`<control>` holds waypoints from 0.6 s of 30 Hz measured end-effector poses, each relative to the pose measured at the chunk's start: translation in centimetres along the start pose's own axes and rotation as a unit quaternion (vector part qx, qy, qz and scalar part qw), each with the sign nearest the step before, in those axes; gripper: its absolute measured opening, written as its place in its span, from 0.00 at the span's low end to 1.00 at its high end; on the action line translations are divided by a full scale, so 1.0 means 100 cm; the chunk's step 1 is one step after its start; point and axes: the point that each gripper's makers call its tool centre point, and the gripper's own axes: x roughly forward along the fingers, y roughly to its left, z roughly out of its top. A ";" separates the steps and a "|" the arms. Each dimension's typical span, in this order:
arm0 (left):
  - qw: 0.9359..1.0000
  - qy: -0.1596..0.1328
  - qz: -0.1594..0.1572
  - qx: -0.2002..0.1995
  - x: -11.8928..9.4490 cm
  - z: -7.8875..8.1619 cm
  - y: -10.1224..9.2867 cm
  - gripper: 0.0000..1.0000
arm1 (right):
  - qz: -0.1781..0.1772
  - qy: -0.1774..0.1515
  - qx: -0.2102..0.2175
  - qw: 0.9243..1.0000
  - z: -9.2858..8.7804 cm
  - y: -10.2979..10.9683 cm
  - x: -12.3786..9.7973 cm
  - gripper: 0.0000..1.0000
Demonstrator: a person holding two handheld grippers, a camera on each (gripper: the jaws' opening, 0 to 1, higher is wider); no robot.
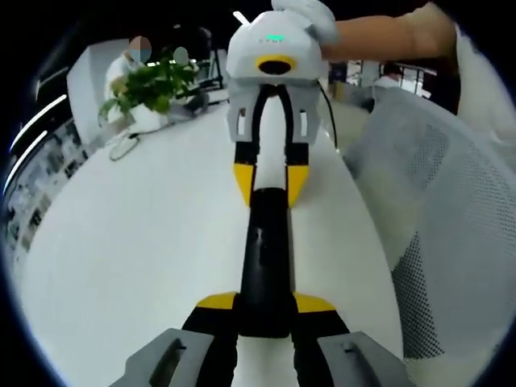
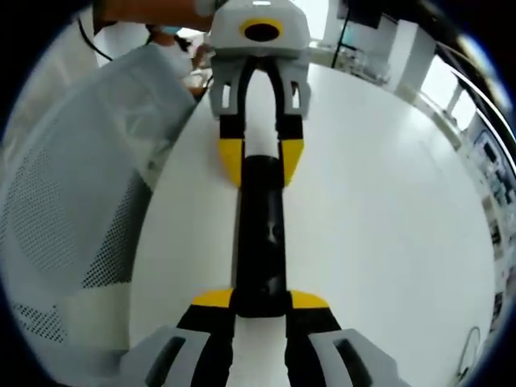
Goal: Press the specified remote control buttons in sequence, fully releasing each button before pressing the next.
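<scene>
Both grippers (image 1: 264,310) (image 2: 260,310) pinching the black remote's (image 1: 264,266) ends; potted plant (image 1: 153,89) beyond the left's.

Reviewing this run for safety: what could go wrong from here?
1. The left tool and right tool both clamp the remote by its ends, so neither is free to press; letting go might shift it.
2. It lies near the table's edge by the chair; a slip could drop it.

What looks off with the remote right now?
Both tongs, left and right, clamp opposite ends of the black remote, holding it over the white table; neither is free for pressing. Nothing looks spilled or damaged.
</scene>
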 end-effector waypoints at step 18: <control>1.000 -0.017 0.004 -0.003 0.000 0.003 0.000 0.23 | -0.012 -0.002 0.016 1.000 -0.005 -0.005 -0.002 0.24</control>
